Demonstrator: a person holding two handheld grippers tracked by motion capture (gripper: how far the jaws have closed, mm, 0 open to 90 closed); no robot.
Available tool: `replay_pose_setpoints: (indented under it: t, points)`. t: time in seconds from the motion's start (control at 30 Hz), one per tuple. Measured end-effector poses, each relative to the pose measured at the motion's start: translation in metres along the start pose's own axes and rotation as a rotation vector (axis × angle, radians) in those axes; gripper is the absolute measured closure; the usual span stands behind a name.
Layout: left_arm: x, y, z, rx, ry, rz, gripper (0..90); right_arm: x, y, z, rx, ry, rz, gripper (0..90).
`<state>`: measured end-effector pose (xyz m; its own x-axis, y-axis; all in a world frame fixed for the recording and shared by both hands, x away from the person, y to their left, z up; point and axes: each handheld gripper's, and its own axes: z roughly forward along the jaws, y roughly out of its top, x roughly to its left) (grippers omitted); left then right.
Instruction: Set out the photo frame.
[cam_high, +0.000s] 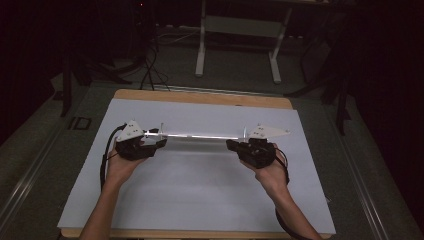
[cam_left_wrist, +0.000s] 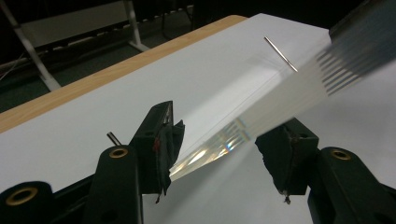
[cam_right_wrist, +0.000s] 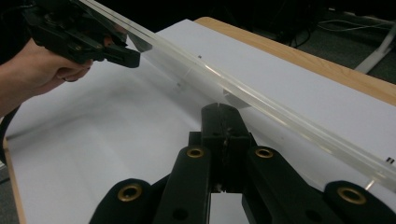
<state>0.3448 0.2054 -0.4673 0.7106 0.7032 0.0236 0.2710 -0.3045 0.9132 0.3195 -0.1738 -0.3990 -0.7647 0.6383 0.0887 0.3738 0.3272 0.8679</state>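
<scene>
A: Where is the rod (cam_high: 200, 136) relative to the jaws?

B: It lies between the left gripper's (cam_left_wrist: 219, 140) spread jaws, against one pad. The right gripper's (cam_right_wrist: 225, 122) jaws are pressed together, the rod just beyond their tip.

A: And around the rod?

B: A white sheet (cam_high: 200, 190) below it on a wooden table (cam_high: 200, 97); beyond the rod, a white frame (cam_high: 240, 30) in a dark room.

bare white mat (cam_high: 200, 190) below; clear rod (cam_high: 200, 136) spans between grippers.
</scene>
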Motion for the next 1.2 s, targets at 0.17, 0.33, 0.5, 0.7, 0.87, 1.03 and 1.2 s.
replay_pose_setpoints:
  t: [0.17, 0.33, 0.5, 0.7, 0.87, 1.03, 1.2]
  points:
    - [0.002, 0.002, 0.001, 0.007, -0.006, -0.005, 47.8, -0.005, -0.004, -0.001, -0.003, -0.026, -0.004, 90.0]
    - [0.004, 0.005, 0.001, 0.015, -0.009, -0.021, 47.8, -0.012, -0.008, -0.001, 0.004, -0.06, -0.014, 87.8]
    - [0.005, 0.006, 0.002, 0.018, -0.013, -0.026, 47.8, -0.02, -0.014, -0.001, 0.02, -0.085, -0.033, 84.4]
    - [0.007, 0.008, 0.003, 0.027, -0.018, -0.03, 47.8, -0.032, -0.023, -0.001, 0.035, -0.119, -0.021, 80.1]
    - [0.01, 0.01, 0.003, 0.033, -0.028, -0.037, 48.0, -0.043, -0.032, -0.004, 0.049, -0.153, -0.01, 75.9]
    - [0.012, 0.012, 0.004, 0.038, -0.04, -0.042, 48.2, -0.053, -0.042, -0.006, 0.074, -0.188, -0.007, 71.9]
    - [0.013, 0.012, 0.004, 0.035, -0.042, -0.054, 48.1, -0.067, -0.05, -0.006, 0.077, -0.211, 0.026, 70.2]
